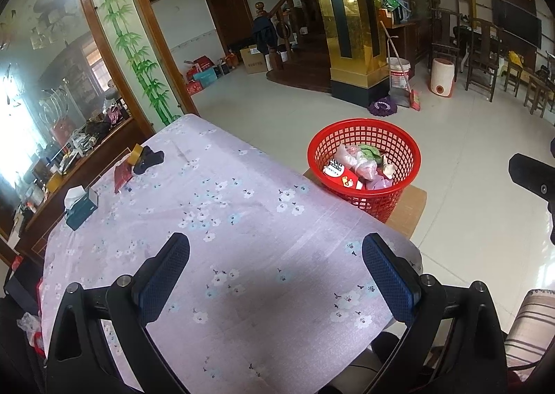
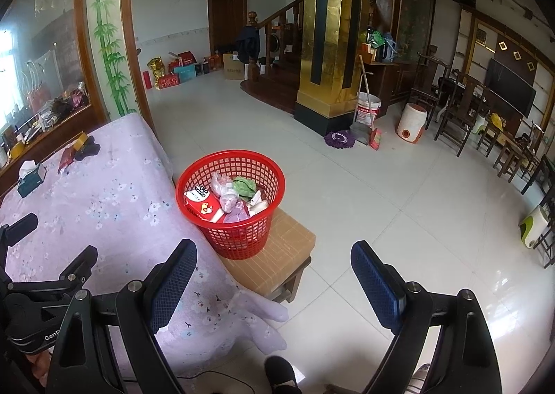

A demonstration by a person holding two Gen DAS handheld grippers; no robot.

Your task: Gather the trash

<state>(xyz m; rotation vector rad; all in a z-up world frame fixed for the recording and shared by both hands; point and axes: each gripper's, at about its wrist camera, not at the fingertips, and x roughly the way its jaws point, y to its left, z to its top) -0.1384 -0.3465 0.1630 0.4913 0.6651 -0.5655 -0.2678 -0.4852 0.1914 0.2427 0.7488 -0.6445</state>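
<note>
**Clerk:** Item one, the red basket (image 2: 230, 203). It stands on a low stool (image 2: 277, 255) just beside the near corner of the table (image 1: 208, 186). In it you have the collected trash (image 2: 225, 199): wrappers, a green scrap, a pinkish bag, a red packet. It looks roughly half full.

**Checker:** And your grippers?

**Clerk:** Item two, your left gripper (image 1: 275, 276): jaws spread wide, nothing between the pads, hanging over the table's floral cloth on the near side of the basket. Item three, your right gripper (image 2: 274, 276): likewise wide apart and empty, over the tiled floor, nearer to you than the basket.

**Checker:** Anything left on the table?

**Clerk:** Well beyond the basket, at the far end: a roll of tape (image 1: 136, 154), a dark object (image 1: 149, 160) touching it, a red packet (image 1: 122, 177), a tissue box (image 1: 81, 206). Whether any counts as trash, I cannot tell.

**Checker:** Hazards?

**Clerk:** My judgement only. The basket sits near the stool's edge by the draped cloth; if you knock its rim while reaching over, it could tip and spill. Your grippers hang near each other, so crossing reaches may clash. If a pad snags the loose cloth, you could drag the far items off the table. You could also bin something that is not rubbish.
</note>
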